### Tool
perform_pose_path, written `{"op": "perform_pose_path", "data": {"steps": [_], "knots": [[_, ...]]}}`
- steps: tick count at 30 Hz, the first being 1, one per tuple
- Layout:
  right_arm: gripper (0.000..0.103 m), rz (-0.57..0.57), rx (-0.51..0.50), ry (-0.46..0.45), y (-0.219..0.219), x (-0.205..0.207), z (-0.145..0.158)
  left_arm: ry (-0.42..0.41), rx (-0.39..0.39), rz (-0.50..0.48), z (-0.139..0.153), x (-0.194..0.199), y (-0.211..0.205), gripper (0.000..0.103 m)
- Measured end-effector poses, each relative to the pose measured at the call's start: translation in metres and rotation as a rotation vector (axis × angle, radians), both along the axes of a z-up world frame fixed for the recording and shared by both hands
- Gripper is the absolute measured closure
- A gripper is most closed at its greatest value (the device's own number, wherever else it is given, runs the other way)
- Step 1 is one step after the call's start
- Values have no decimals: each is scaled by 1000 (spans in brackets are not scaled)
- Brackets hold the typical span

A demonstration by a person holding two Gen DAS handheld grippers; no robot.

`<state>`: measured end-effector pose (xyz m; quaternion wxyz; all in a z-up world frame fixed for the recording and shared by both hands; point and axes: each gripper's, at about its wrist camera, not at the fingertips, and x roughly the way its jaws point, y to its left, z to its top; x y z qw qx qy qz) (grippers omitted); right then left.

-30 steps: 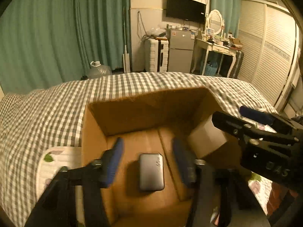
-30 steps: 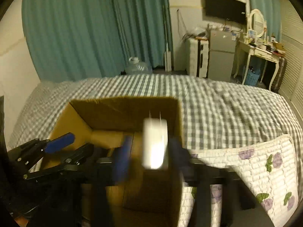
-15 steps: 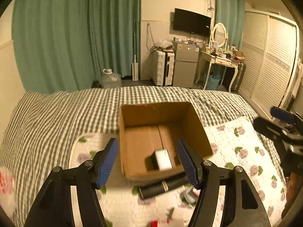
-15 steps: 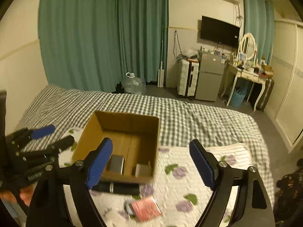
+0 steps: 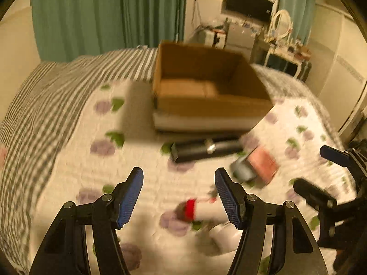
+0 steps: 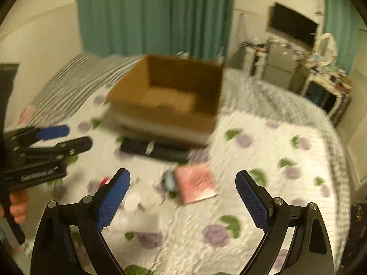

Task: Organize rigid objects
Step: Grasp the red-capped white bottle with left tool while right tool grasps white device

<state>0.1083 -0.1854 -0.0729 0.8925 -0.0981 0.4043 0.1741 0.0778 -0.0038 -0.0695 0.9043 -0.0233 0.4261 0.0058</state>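
An open cardboard box [image 5: 206, 105] [image 6: 165, 114] stands on the floral quilt [image 5: 75, 160]. In front of it lie a long black cylinder [image 5: 206, 149] [image 6: 156, 150], a pink flat packet [image 5: 263, 162] [image 6: 195, 183] with a small bluish object [image 5: 242, 171] [image 6: 169, 181] beside it, and a white tube with a red band [image 5: 201, 208]. My left gripper [image 5: 179, 197] is open and empty, low over the quilt with the tube between its fingers' line. My right gripper [image 6: 183, 201] is open and empty above the pink packet. The frames are blurred.
A white object [image 5: 227, 236] [image 6: 133, 202] lies near the quilt's front. The grey checked bedspread [image 5: 34, 105] extends left and behind. The right gripper [image 5: 325, 183] shows at the left wrist view's right edge; the left gripper [image 6: 45, 146] at the right wrist view's left. Furniture stands far back.
Both grippers have drawn back out of the box, leaving the power bank and white charger inside, and dropped low towards the loose objects on the quilt. Both are open and empty.
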Motion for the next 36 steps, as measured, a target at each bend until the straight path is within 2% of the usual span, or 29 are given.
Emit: {"op": "perform_pose_path", "data": {"steps": [4, 7, 9, 11, 14, 18, 22, 25, 30, 36], "knots": [[10, 165, -54, 51, 20, -11, -39, 35, -9, 50, -26, -14, 20, 35], [10, 281, -77, 95, 33, -21, -62, 60, 51, 46, -41, -15, 26, 35], [10, 326, -96, 117, 41, -25, -72, 75, 72, 46, -49, -13, 28, 35], [10, 375, -120, 132, 50, -31, -81, 76, 59, 48, -53, -11, 31, 35], [10, 413, -197, 126, 65, -36, -91, 86, 57, 37, -57, -10, 32, 35], [11, 379, -252, 115, 77, -32, -102, 104, 65, 37, -62, -11, 32, 35], [32, 375, -258, 94, 84, -34, -102, 102, 60, 55, -59, -13, 36, 35], [47, 365, -250, 64, 84, -38, -91, 96, 57, 60, -55, -15, 37, 35], [50, 288, -144, 62, 68, -24, -65, 76, 61, 48, -48, -16, 30, 35], [50, 102, -73, 92, 38, 5, -41, 68, 68, -13, -49, -17, 13, 35]]}}
